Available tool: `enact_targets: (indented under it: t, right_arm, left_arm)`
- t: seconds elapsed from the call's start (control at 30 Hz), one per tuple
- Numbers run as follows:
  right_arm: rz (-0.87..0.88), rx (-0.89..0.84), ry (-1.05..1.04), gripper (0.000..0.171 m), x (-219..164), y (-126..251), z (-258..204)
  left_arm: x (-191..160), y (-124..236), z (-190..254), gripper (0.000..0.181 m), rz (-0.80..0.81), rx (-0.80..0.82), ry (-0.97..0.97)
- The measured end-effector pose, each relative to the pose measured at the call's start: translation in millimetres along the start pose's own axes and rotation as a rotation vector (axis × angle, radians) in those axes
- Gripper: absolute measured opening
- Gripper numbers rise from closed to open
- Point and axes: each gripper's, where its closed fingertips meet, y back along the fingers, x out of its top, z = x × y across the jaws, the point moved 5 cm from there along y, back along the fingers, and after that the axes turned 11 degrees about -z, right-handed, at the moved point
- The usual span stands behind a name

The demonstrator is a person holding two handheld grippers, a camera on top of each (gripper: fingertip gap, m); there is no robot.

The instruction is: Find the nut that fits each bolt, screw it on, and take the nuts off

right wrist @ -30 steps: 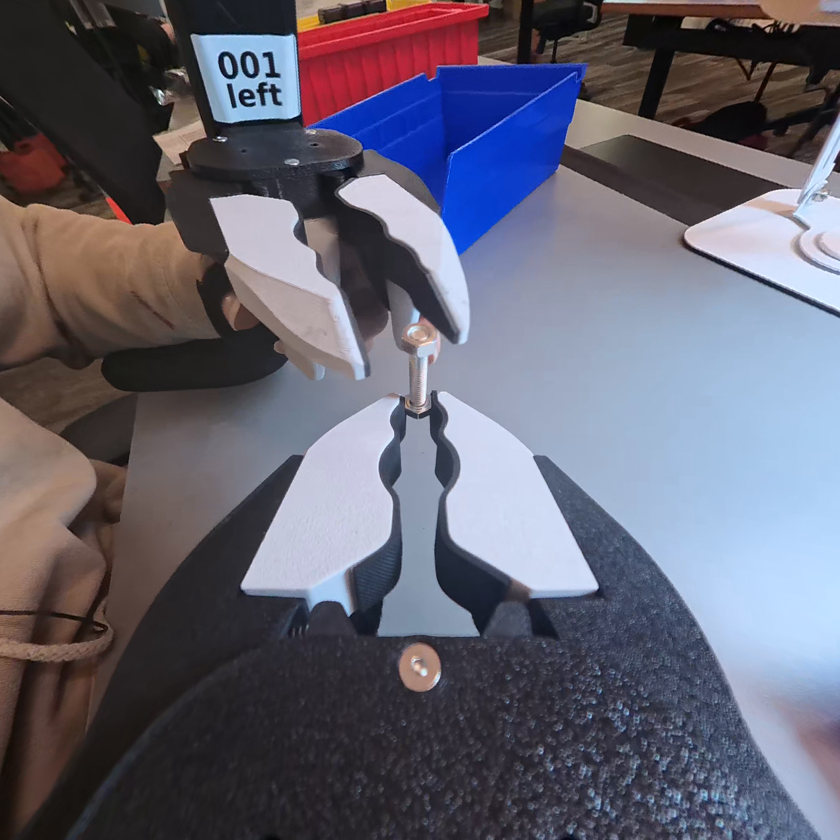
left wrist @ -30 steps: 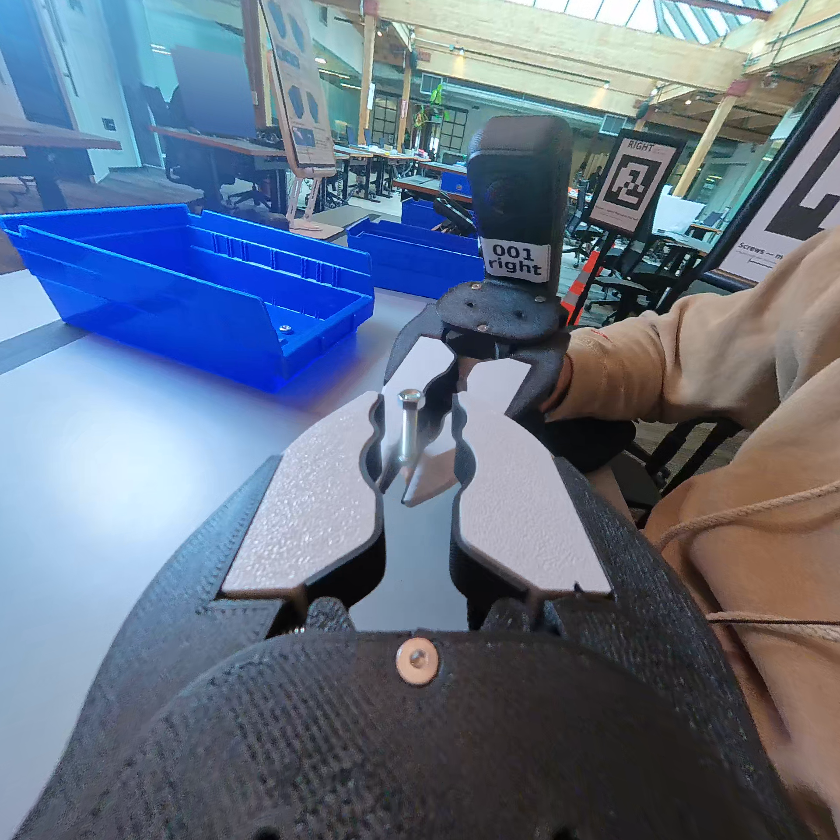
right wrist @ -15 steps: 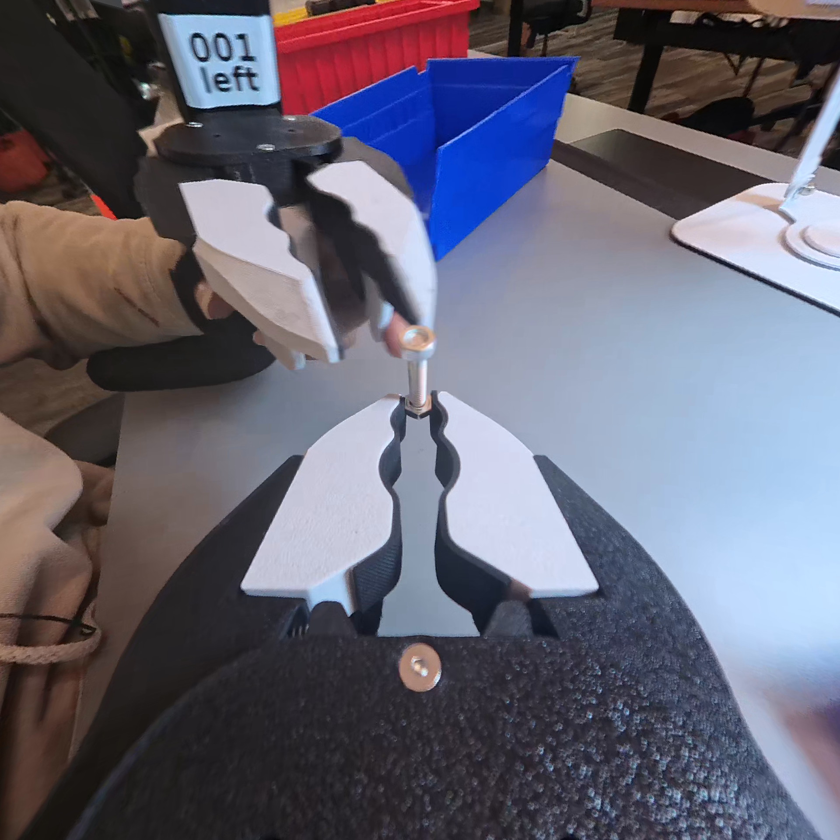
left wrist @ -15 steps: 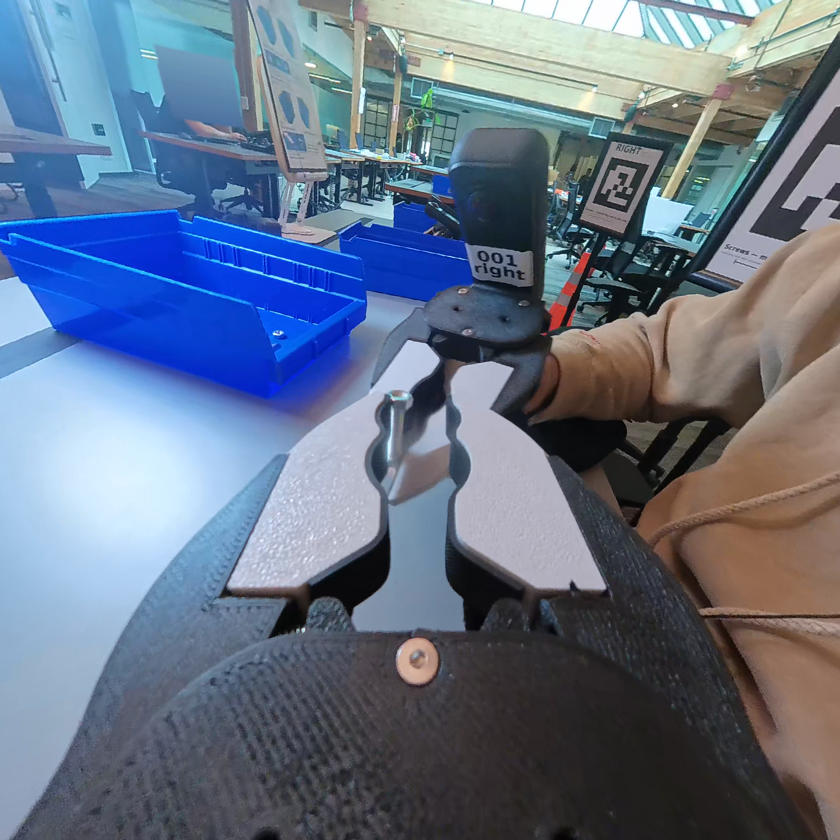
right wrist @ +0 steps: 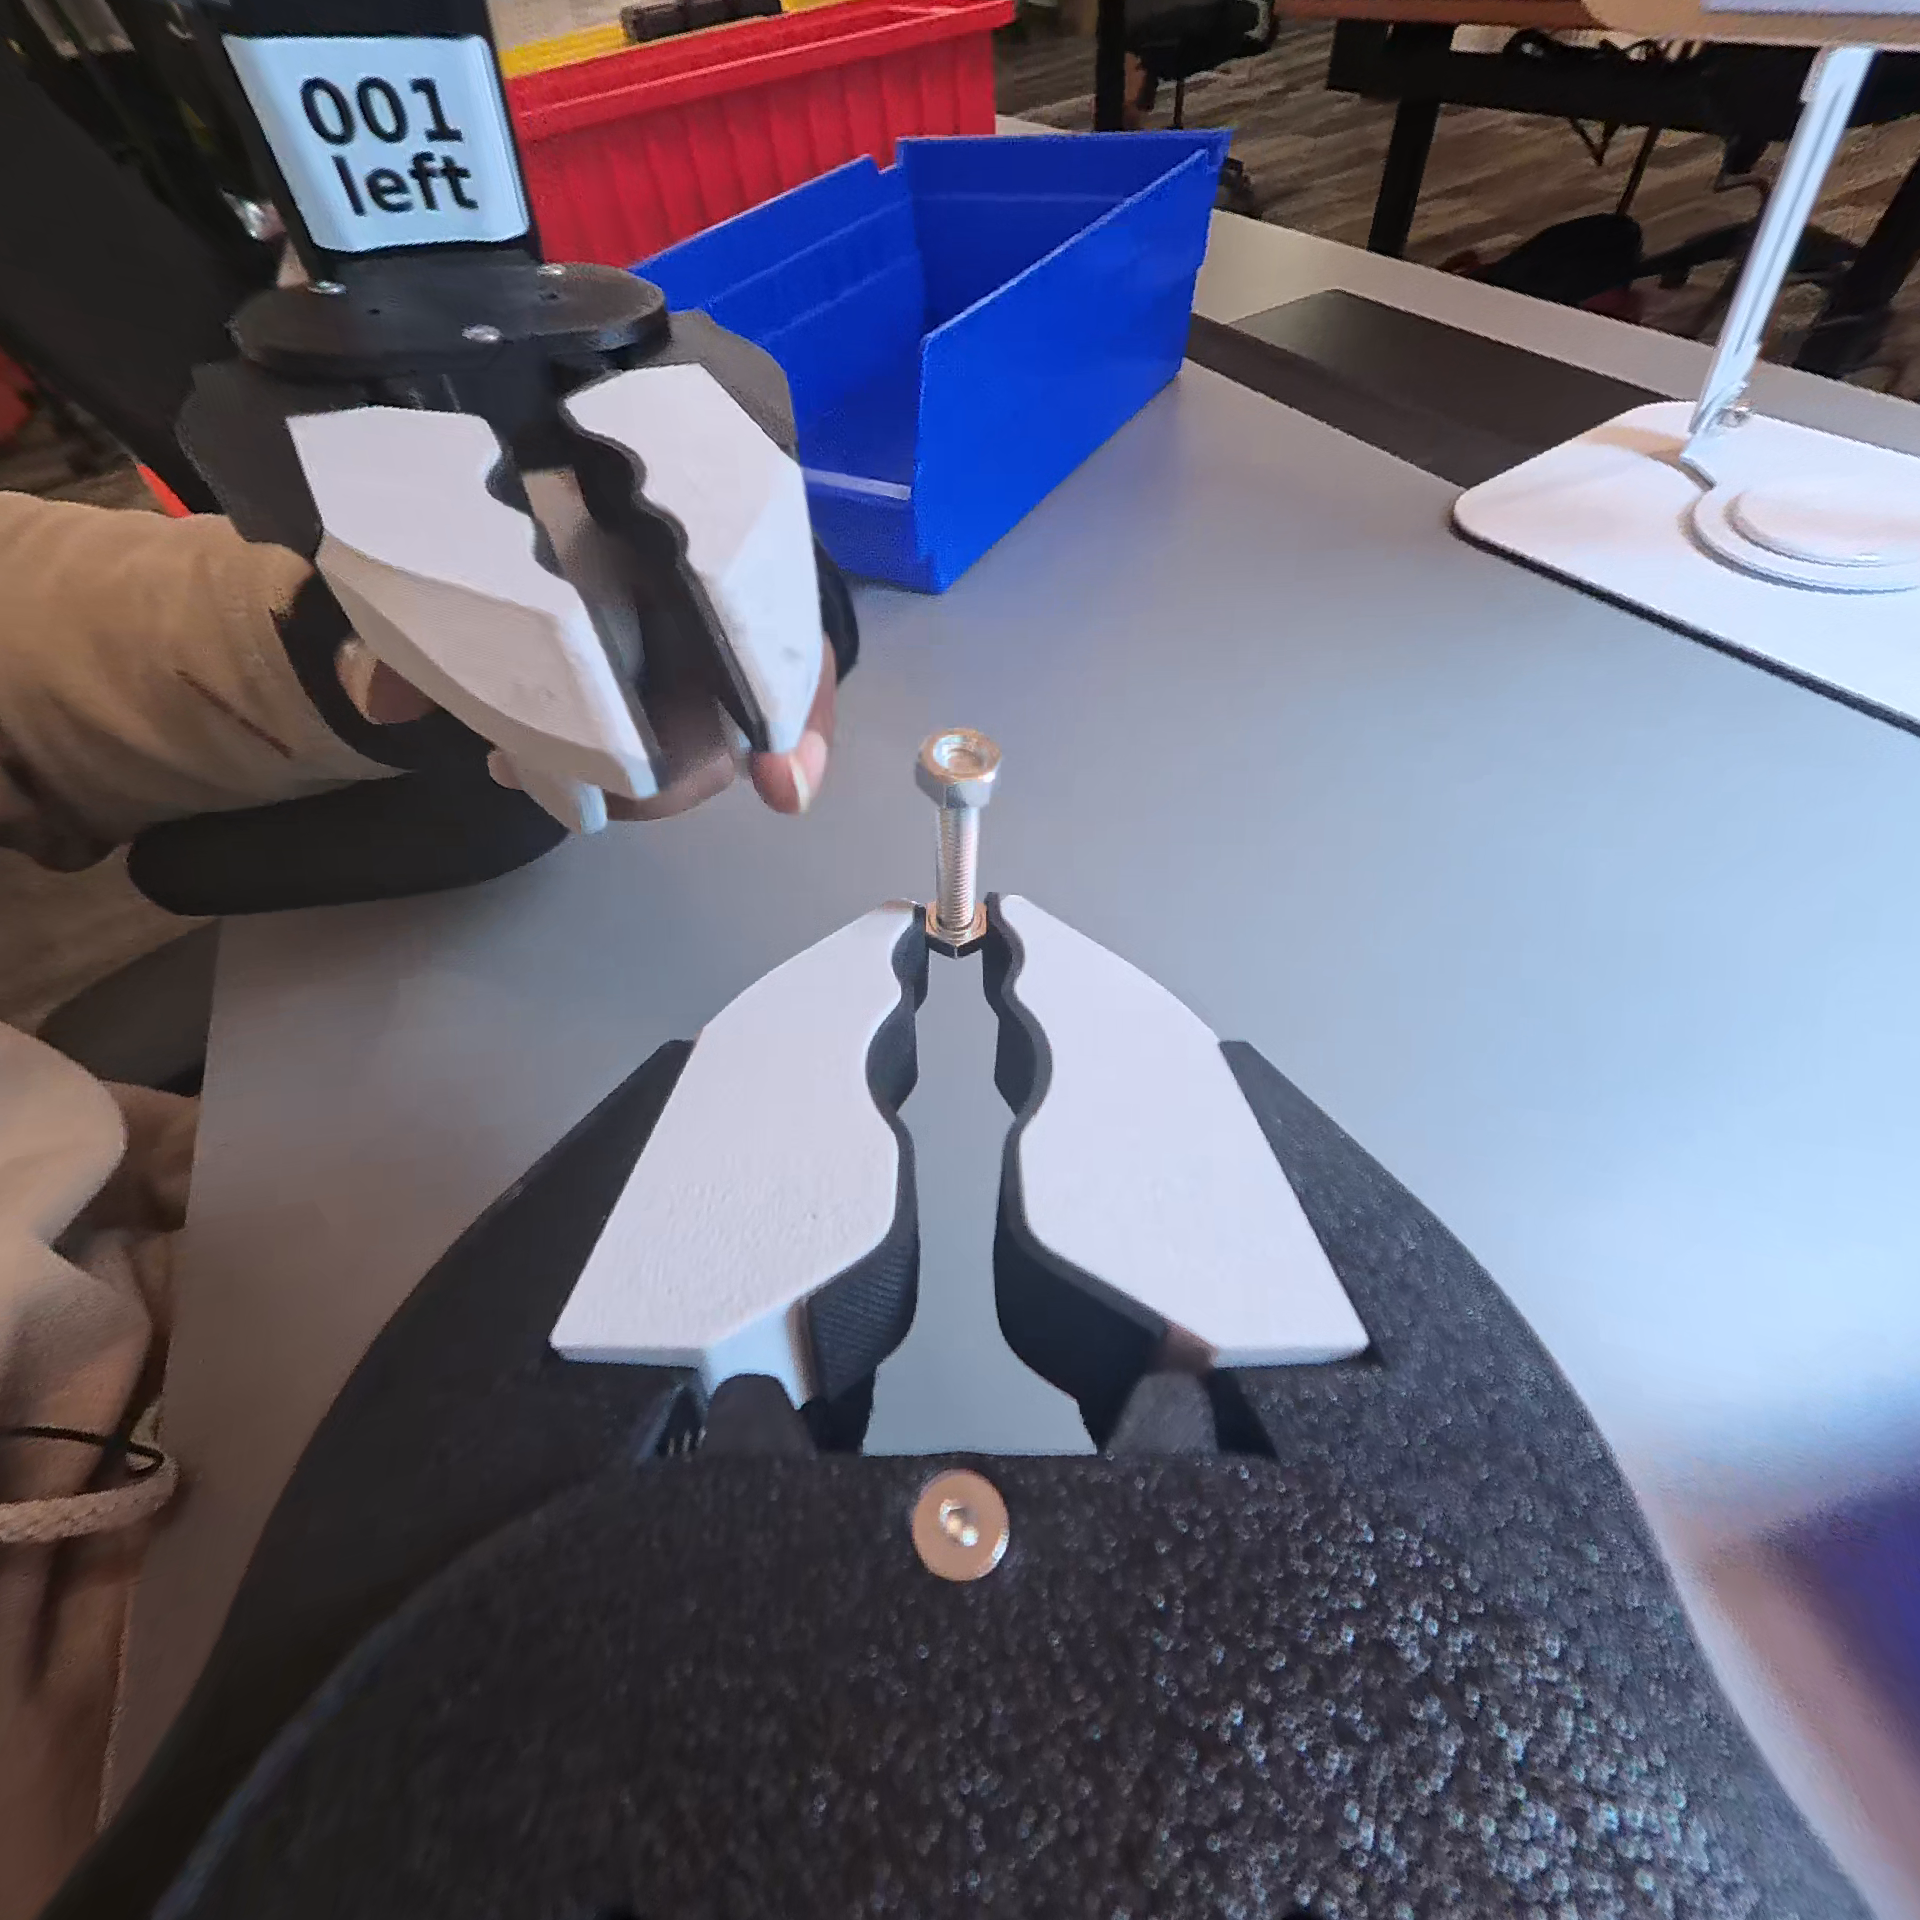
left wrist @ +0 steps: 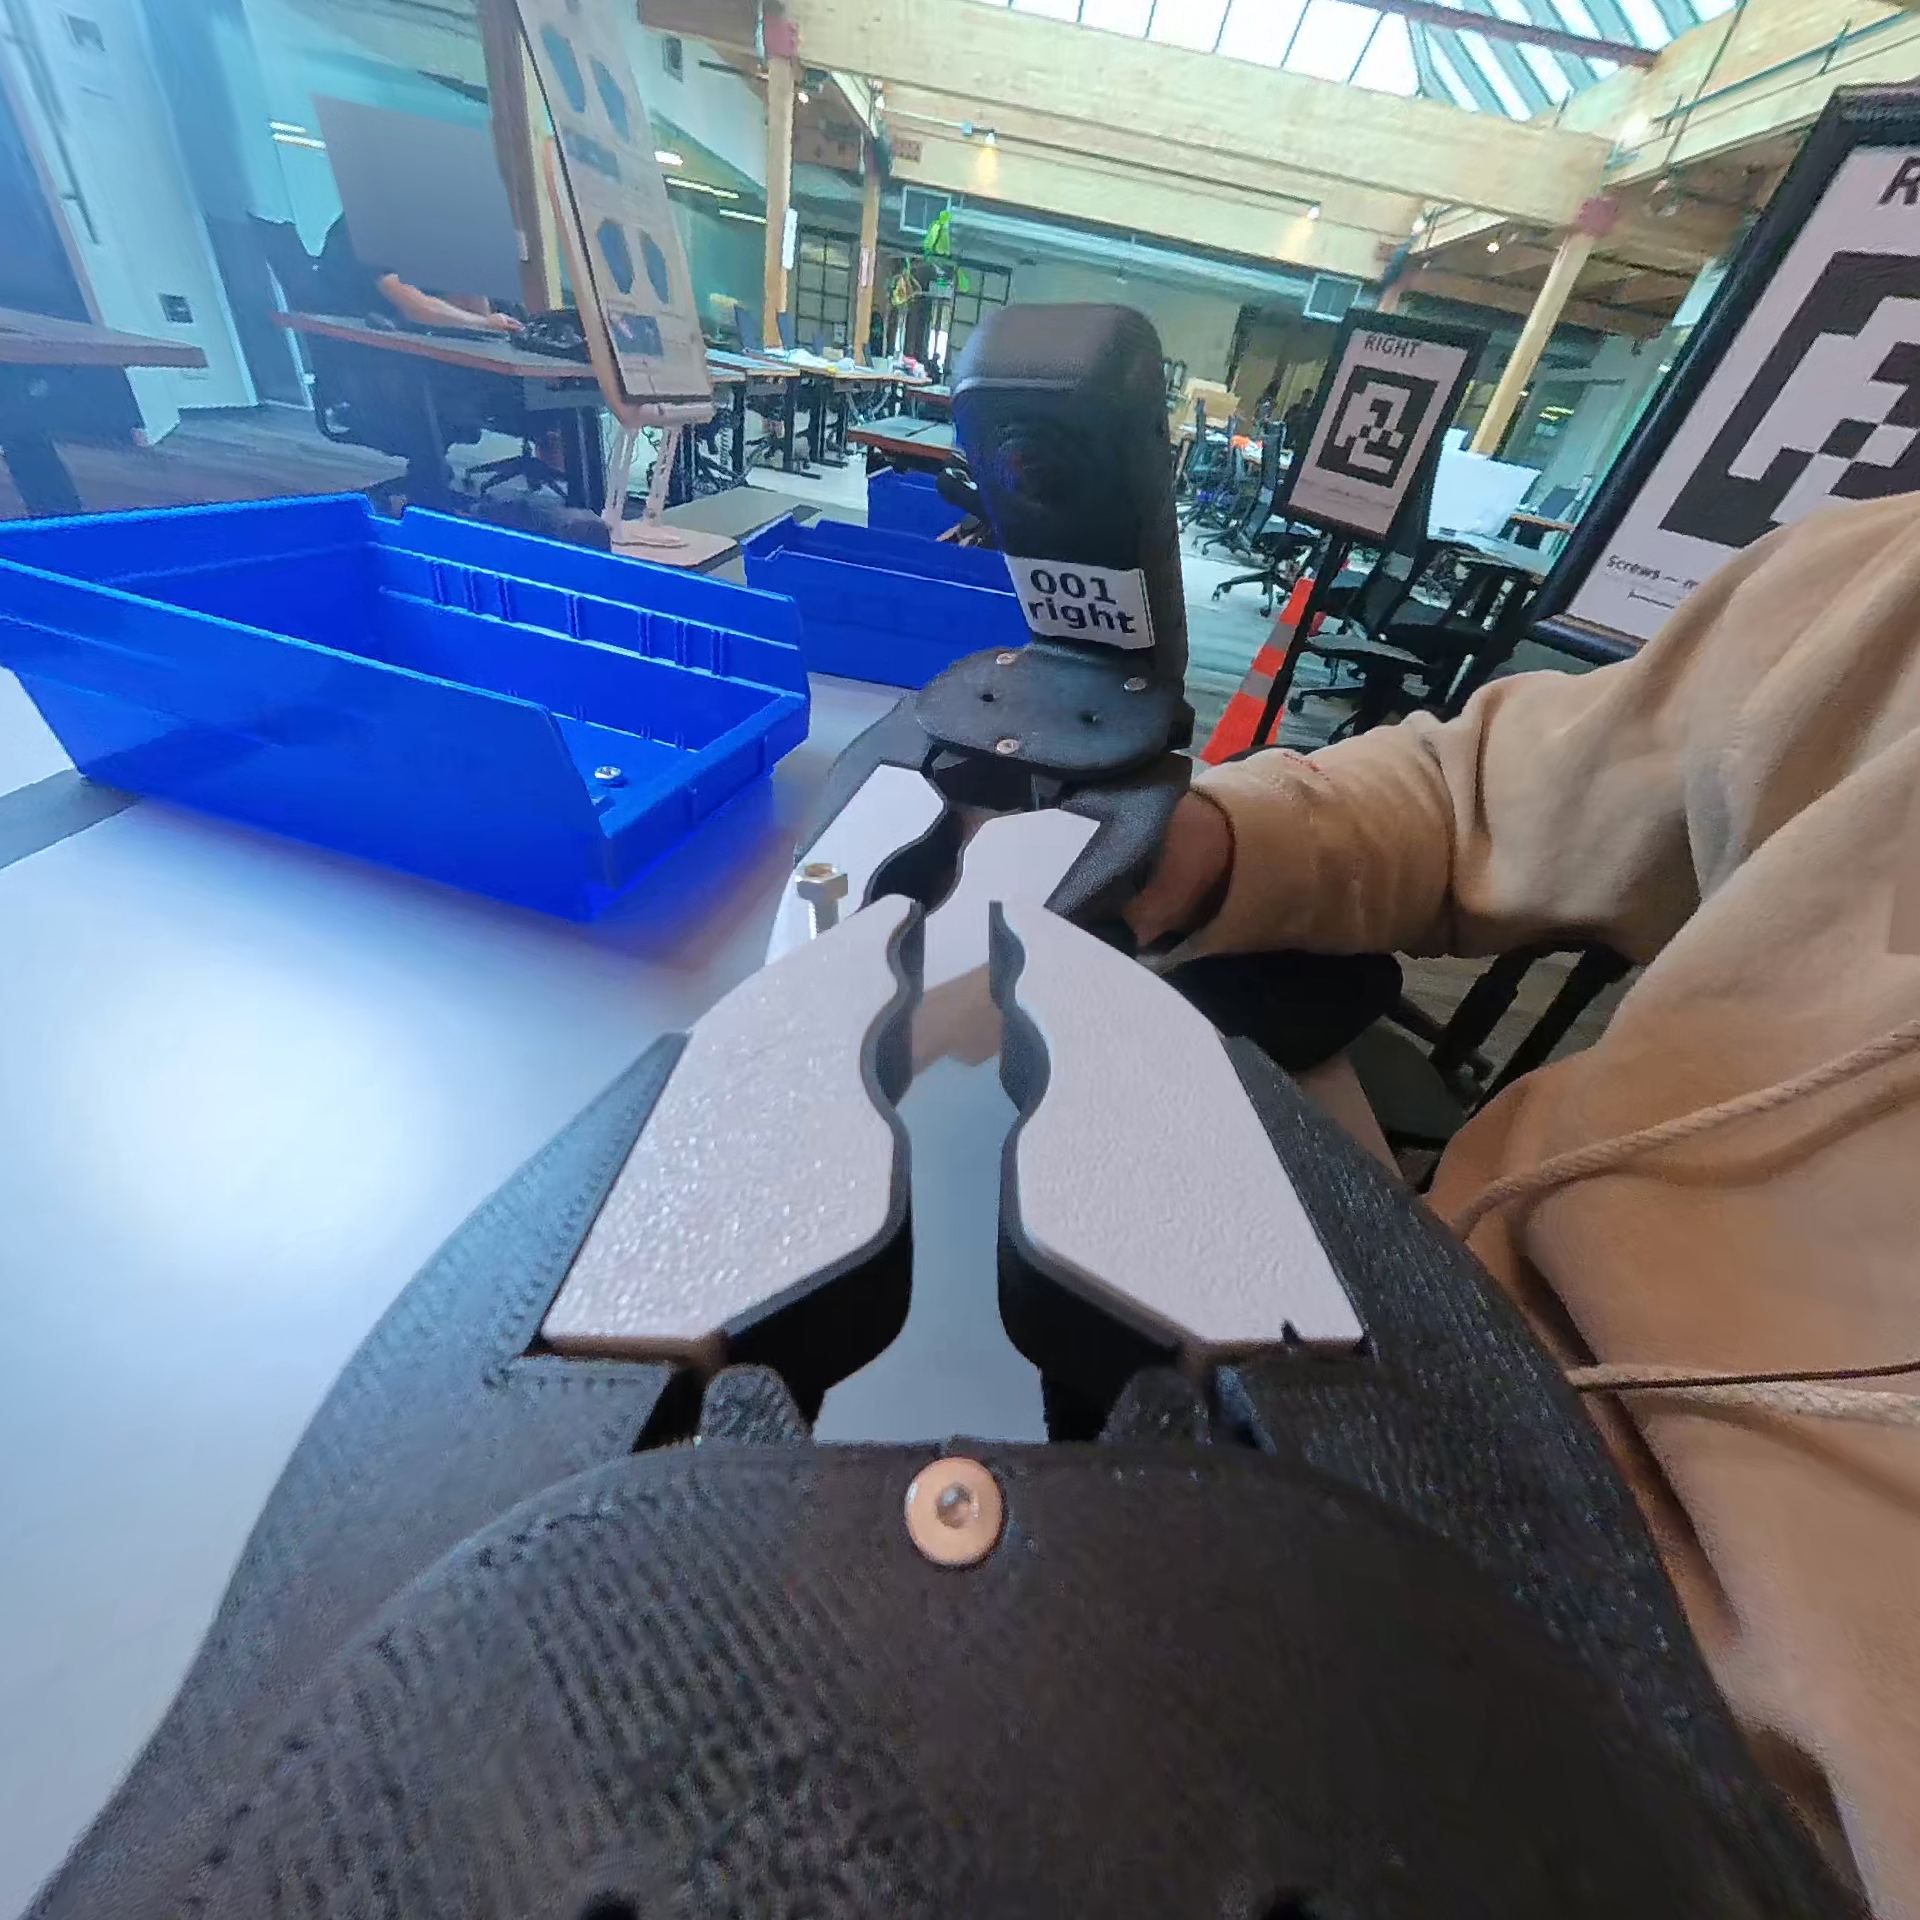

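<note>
Sleeve (right wrist: 125, 665), tan, sits at far left of right wrist view, w/ a hand (right wrist: 665, 769) wrapped on the black handle of the left gripper (right wrist: 691, 774). Its white fingers (right wrist: 468, 603) are slightly parted w/ a narrow gap at the tips; nothing between them. It hangs just left of the bolt (right wrist: 958, 831), not touching it.

Bolt stands upright over the grey table (right wrist: 1351, 831), hex head on top, threaded shank down. At its lower end a nut (right wrist: 956, 925) is threaded on, & the right gripper (right wrist: 956, 920) is pinching that nut at the very fingertips, so bolt & nut are held off the table by that grip alone. Can't tell how far up the thread the nut sits beyond that it's at the bottom end.

Behind, mid-frame, a blue bin (right wrist: 1049, 395) w/ open front; a red bin (right wrist: 748, 114) farther back. Far right: a white stand base (right wrist: 1683, 520) on the table.

In left wrist view, left to right: a long blue tray (left wrist: 395, 707) on the table, a small screw in its front corner. Then the bolt head (left wrist: 823, 888) peeking above the left gripper's near finger (left wrist: 769, 1122). Left gripper's (left wrist: 951, 920) fingers show the same narrow empty gap. Beyond them the right gripper (left wrist: 935, 883) faces the camera, black handle up. At right, the person's tan sleeve (left wrist: 1507, 810) & hoodie cord (left wrist: 1662, 1143).
</note>
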Motion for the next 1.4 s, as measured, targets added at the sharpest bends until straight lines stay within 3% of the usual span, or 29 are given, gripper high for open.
enact_targets:
  t: [0.23,0.43,0.83,1.27,1.4]
  right_arm:
    - [-0.016,0.038,0.046,0.010,-1,-7,-15]
    - [-0.019,0.045,0.072,0.010,-1,-9,-22]
    - [-0.009,-0.001,0.040,0.010,0,-6,-15]
    - [0.000,-0.018,0.025,0.010,1,-2,-10]
    - [-0.002,-0.010,0.036,0.010,1,-3,-13]
  left_arm:
    - [-5,-4,-10,0.027,-0.013,0.066,0.019]
    - [-6,-4,-6,0.011,-0.031,0.046,0.007]
    - [-4,-3,-7,0.012,-0.039,0.132,-0.044]
    - [-1,0,-4,0.009,-0.025,0.115,-0.056]
    - [-2,1,-9,0.016,-0.008,0.117,-0.024]
